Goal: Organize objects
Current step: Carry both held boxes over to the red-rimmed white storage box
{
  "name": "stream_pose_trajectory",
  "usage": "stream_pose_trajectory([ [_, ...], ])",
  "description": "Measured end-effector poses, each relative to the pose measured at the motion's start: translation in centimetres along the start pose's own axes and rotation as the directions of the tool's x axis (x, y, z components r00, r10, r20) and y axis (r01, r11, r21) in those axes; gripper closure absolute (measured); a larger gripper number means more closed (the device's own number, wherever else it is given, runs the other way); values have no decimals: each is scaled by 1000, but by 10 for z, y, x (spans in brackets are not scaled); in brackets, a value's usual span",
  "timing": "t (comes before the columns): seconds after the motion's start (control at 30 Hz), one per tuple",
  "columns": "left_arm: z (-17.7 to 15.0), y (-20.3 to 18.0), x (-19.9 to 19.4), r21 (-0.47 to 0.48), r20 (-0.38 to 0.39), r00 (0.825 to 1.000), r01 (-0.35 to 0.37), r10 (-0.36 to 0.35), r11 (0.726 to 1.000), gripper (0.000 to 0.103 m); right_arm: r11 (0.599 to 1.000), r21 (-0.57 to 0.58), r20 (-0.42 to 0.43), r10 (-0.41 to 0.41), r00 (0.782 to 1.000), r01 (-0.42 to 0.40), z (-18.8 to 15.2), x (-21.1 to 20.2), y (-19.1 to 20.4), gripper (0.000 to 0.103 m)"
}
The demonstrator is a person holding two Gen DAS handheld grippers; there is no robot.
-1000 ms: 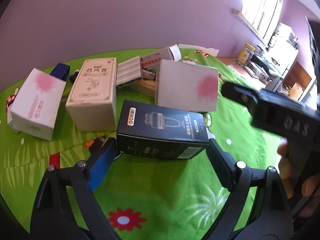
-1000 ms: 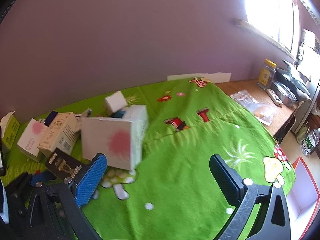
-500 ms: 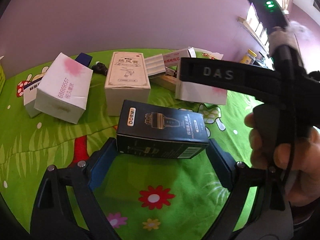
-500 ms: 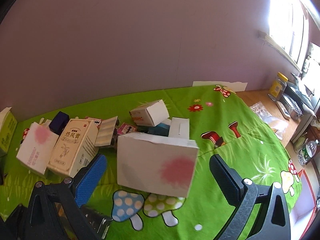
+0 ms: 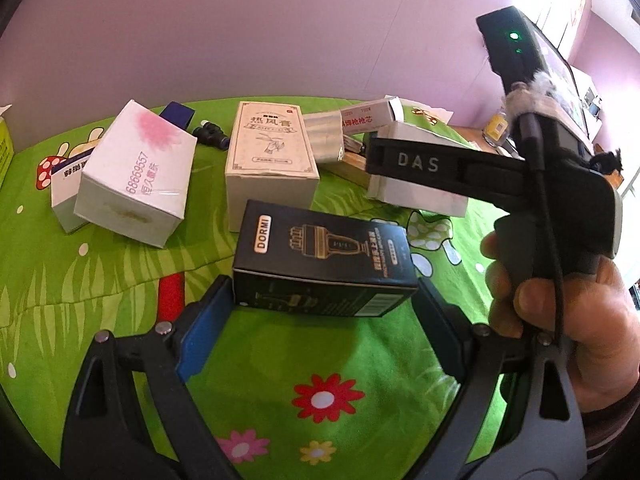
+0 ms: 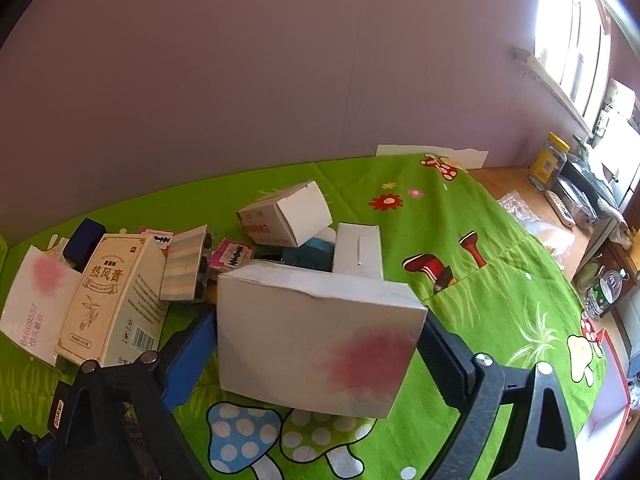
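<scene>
My left gripper (image 5: 324, 304) is shut on a black DORMI box (image 5: 320, 256), holding it by its two ends just above the green cloth (image 5: 256, 356). A white box with a pink blotch (image 6: 316, 340) stands on the cloth between the fingers of my right gripper (image 6: 320, 320). Its jaws are closing, and both pads (image 6: 192, 348) meet the box's sides with no gap showing. In the left wrist view the right gripper's black body (image 5: 416, 162) and the person's hand (image 5: 560, 304) cross in front of that white box (image 5: 416, 200).
Left of the white box stand a cream box with Chinese print (image 6: 116, 300) and another pink-blotched white box (image 6: 36, 304). Behind lie a striped pack (image 6: 184, 264), a red-lettered carton (image 6: 284, 216) and a small white box (image 6: 358, 248). A jar (image 6: 548, 160) stands on the counter at right.
The right gripper swung left and closed in on the pink-blotched white box, which now fills the gap between its fingers. It entered the left wrist view. The left gripper kept the black box.
</scene>
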State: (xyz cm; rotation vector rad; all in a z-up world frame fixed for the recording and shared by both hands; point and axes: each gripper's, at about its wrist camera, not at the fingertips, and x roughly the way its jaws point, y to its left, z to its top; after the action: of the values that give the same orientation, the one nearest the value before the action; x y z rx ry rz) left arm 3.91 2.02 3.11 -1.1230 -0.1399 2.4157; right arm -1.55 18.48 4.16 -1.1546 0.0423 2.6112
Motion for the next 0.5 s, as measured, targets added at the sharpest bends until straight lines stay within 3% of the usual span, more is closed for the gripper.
stream_pose_trajectory([
  [0.5, -2, -43, -3, 65, 21, 1000, 23, -24, 998, 12, 999, 40, 24, 8, 1000, -9, -18, -32, -53, 9],
])
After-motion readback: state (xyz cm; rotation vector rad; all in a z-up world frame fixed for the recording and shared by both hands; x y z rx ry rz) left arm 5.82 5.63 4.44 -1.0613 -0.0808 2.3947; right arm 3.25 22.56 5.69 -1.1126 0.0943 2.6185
